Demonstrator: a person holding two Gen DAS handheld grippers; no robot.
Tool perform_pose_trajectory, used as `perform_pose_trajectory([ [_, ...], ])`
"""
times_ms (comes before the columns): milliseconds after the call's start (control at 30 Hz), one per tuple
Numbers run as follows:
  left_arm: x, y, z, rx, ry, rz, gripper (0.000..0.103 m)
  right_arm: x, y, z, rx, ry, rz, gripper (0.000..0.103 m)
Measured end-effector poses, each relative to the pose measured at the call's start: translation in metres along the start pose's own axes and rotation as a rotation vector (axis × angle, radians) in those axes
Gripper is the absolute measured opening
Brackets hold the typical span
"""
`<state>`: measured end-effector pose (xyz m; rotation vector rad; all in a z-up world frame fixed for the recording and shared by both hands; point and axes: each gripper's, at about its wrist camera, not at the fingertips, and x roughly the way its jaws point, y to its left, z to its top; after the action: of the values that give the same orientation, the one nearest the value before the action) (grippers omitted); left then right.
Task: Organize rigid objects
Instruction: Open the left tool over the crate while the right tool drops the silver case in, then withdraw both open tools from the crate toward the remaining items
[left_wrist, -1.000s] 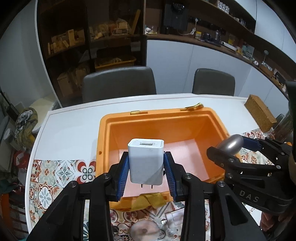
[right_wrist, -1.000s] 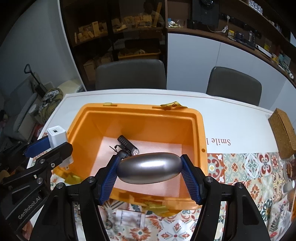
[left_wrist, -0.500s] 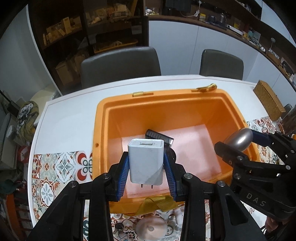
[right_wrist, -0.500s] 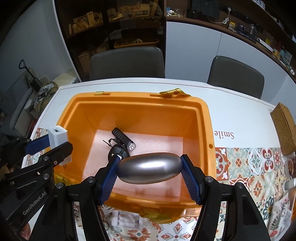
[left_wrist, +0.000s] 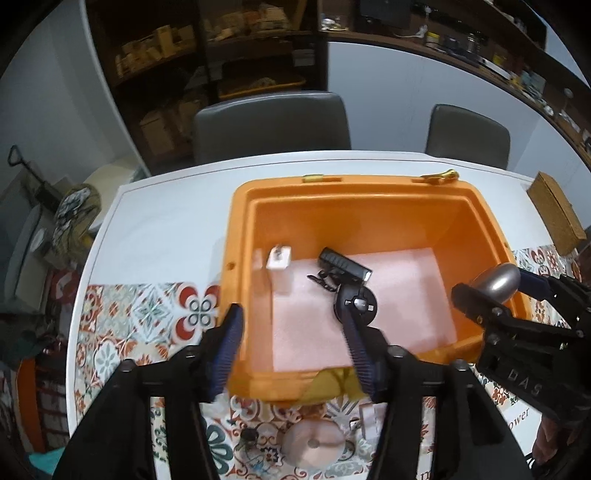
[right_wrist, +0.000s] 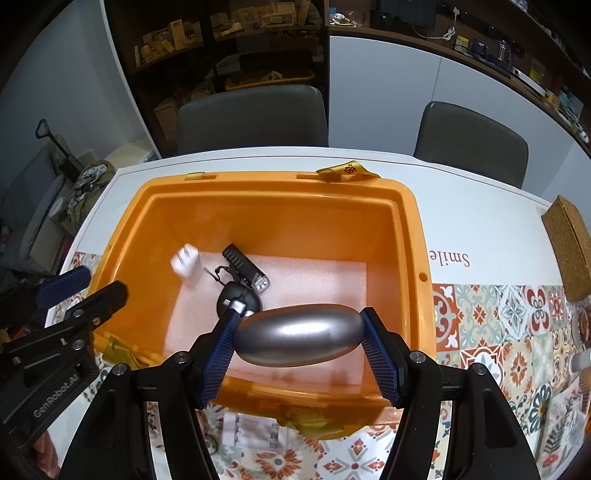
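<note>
An orange bin (left_wrist: 369, 192) (right_wrist: 280, 192) with a pink foam floor stands on the table. My left gripper (left_wrist: 291, 343) is open and empty over the bin's near left corner. A white charger (left_wrist: 279, 260) (right_wrist: 186, 264), blurred, is inside the bin by its left wall. A black bike light with a round mount (left_wrist: 345, 273) (right_wrist: 243, 275) lies on the foam. My right gripper (right_wrist: 299, 354) is shut on a silver egg-shaped object (right_wrist: 299, 339) (left_wrist: 496, 280) and holds it above the bin's near right rim.
Two grey chairs (left_wrist: 271, 123) (left_wrist: 467, 134) stand behind the white table. A woven box (right_wrist: 570, 242) sits at the right. A patterned mat (left_wrist: 144, 317) covers the near table, with a round pink disc (left_wrist: 314, 441) and small items in front of the bin.
My left gripper has opened and let go of the white charger, which now is inside the bin by the left wall. My right gripper still holds the silver object.
</note>
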<state>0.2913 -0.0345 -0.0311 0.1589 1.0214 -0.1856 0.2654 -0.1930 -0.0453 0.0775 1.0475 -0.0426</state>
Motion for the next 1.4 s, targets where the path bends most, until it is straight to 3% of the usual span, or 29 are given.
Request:
perform_pose_trajectory([
  [100, -0.006, 0.003, -0.005, -0.014, -0.001, 0.027, 0.064, -0.001, 0.001, 0.001, 0.006, -0.005, 0.012, 0.067],
  [200, -0.014, 0.009, -0.008, -0.041, 0.004, 0.004, 0.068, -0.005, 0.003, 0.001, 0.013, -0.025, 0.0, 0.082],
  [333, -0.026, 0.014, -0.016, -0.051, -0.014, 0.013, 0.071, -0.015, 0.006, -0.003, 0.011, -0.048, -0.012, 0.082],
  [433, -0.033, 0.017, -0.023, -0.058, -0.017, 0.008, 0.079, -0.024, 0.007, -0.01, 0.018, -0.054, 0.007, 0.082],
  [833, -0.054, 0.02, -0.045, -0.082, -0.03, -0.017, 0.08, -0.052, 0.009, -0.033, 0.009, -0.097, 0.059, 0.082],
  [1400, -0.082, 0.01, -0.08, -0.09, -0.082, 0.013, 0.086, -0.091, 0.003, -0.077, 0.03, -0.21, 0.07, 0.083],
])
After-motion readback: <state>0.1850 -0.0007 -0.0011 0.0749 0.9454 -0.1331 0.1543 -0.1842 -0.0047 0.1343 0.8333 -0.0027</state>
